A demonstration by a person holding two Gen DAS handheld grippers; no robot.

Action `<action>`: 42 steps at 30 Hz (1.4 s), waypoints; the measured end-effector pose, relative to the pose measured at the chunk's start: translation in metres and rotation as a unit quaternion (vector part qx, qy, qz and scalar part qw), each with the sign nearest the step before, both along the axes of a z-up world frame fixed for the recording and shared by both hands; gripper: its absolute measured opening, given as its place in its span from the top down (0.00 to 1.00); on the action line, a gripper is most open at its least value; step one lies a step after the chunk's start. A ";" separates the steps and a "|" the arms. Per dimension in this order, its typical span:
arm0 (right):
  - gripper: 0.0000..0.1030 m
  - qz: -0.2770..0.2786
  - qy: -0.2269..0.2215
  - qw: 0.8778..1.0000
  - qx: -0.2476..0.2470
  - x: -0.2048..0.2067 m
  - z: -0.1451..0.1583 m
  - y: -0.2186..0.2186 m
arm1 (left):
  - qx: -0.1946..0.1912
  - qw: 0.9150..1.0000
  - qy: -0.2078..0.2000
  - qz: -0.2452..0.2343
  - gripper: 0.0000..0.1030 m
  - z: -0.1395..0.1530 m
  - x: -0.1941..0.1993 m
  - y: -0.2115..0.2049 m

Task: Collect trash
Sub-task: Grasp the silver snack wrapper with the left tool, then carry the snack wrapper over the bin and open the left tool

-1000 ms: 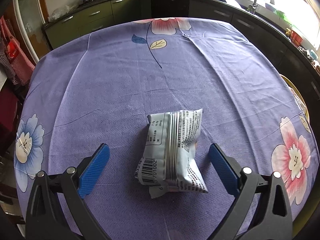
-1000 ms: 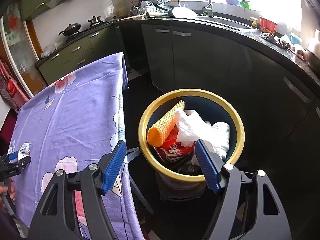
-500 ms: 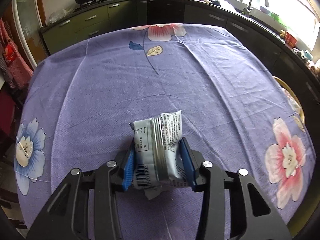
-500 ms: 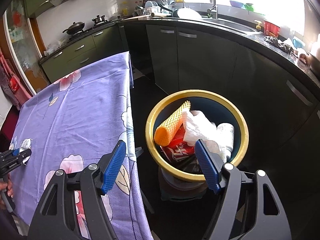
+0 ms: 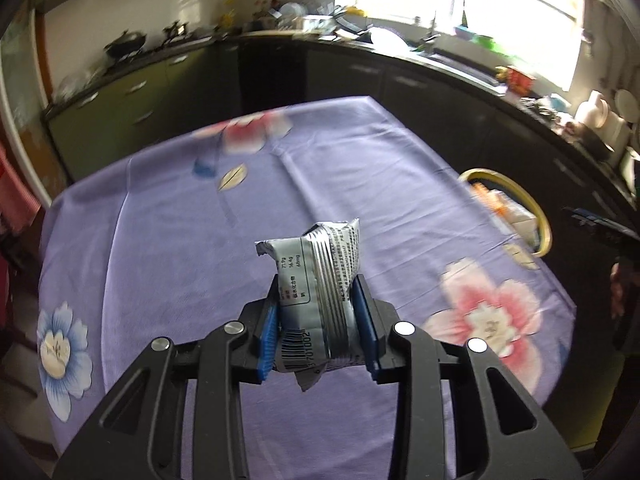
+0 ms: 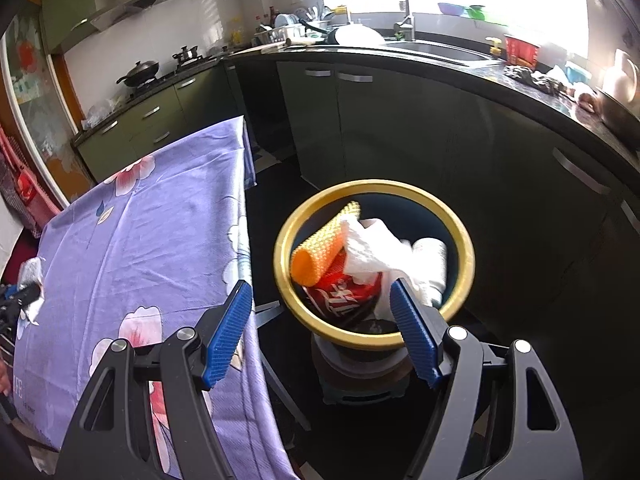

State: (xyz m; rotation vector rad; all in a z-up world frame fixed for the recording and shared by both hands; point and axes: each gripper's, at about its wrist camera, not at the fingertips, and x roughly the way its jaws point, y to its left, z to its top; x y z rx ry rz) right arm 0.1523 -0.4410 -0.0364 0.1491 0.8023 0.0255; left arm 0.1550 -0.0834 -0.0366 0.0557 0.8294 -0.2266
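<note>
A silver-grey snack wrapper (image 5: 316,276) with a barcode stands upright between the blue pads of my left gripper (image 5: 318,320). The jaws are closing and the pads press on its sides, holding it above the purple flowered tablecloth (image 5: 180,240). In the right wrist view the same wrapper (image 6: 32,270) shows small at the far left edge. My right gripper (image 6: 320,300) is open and holds nothing, hovering over the near rim of the yellow-rimmed trash bin (image 6: 376,186) beside the table.
The bin holds an orange mesh roll (image 6: 320,252), crumpled white paper (image 6: 376,252) and a red packet (image 6: 340,296). From the left wrist view the bin (image 5: 536,216) sits past the table's right edge. Dark cabinets (image 6: 360,128) and a cluttered counter ring the room.
My left gripper closed on the wrapper and lifted it off the cloth, turning toward the bin side. The right gripper drifted slightly and stayed open over the bin.
</note>
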 end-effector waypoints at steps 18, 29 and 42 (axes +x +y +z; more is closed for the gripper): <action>0.31 -0.127 0.008 0.992 0.005 -0.063 -0.028 -0.107 | -0.024 0.962 0.024 -0.270 0.66 0.026 0.078 -0.258; 0.31 -0.137 0.045 0.989 0.026 -0.066 -0.063 -0.121 | 0.005 0.959 0.101 -0.266 0.65 -0.050 0.159 -0.380; 0.31 -0.123 0.039 0.991 0.032 -0.070 -0.058 -0.101 | -0.025 0.972 0.049 -0.227 0.25 -0.028 0.158 -0.340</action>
